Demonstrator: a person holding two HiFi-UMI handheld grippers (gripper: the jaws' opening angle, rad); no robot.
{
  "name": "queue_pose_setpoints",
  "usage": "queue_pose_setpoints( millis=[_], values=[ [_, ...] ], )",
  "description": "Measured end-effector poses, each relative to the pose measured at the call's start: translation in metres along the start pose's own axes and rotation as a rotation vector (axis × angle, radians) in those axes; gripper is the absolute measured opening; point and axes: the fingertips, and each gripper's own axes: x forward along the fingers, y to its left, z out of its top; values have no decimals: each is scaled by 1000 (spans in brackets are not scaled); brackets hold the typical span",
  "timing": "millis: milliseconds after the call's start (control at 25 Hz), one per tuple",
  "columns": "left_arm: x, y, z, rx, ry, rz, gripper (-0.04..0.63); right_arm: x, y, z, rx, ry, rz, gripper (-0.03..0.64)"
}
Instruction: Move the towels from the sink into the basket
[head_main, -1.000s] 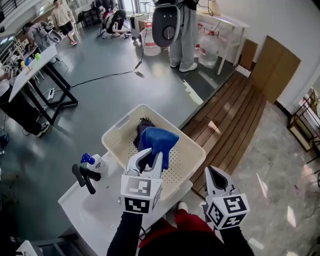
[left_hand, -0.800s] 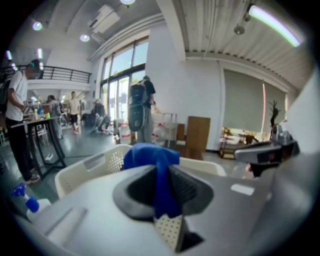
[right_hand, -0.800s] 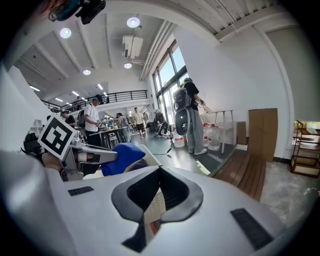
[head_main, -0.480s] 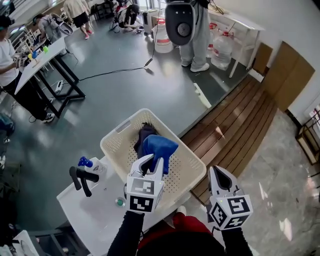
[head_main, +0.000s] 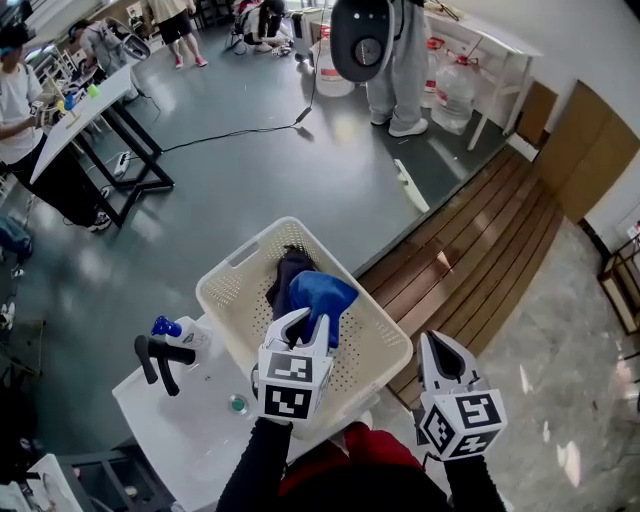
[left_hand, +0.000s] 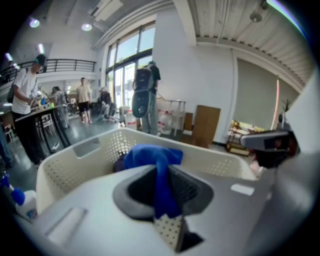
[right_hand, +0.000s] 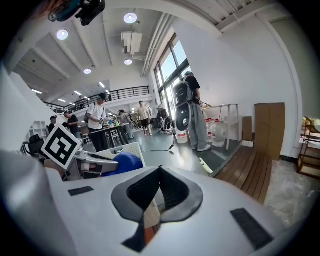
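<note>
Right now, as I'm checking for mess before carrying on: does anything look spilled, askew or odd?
Nothing stands out. The blue towel hangs pinched in the left gripper's jaws over the basket, which sits upright with a dark towel inside. No spill shows on the white counter.

We see the right gripper (right_hand: 160, 170) with jaws closed together, empty. At left, the left gripper (right_hand: 102, 162) meets a blue towel (right_hand: 126, 162) beside a white basket (right_hand: 129, 149); a person with a backpack (right_hand: 189, 107) stands beyond.
</note>
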Motion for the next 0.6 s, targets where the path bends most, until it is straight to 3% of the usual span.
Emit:
queue_pose_setpoints(
  millis=[600],
  values=[
    [33,9,-23,-49,85,6,72,10,-3,-6,7,29,0,8]
  ],
)
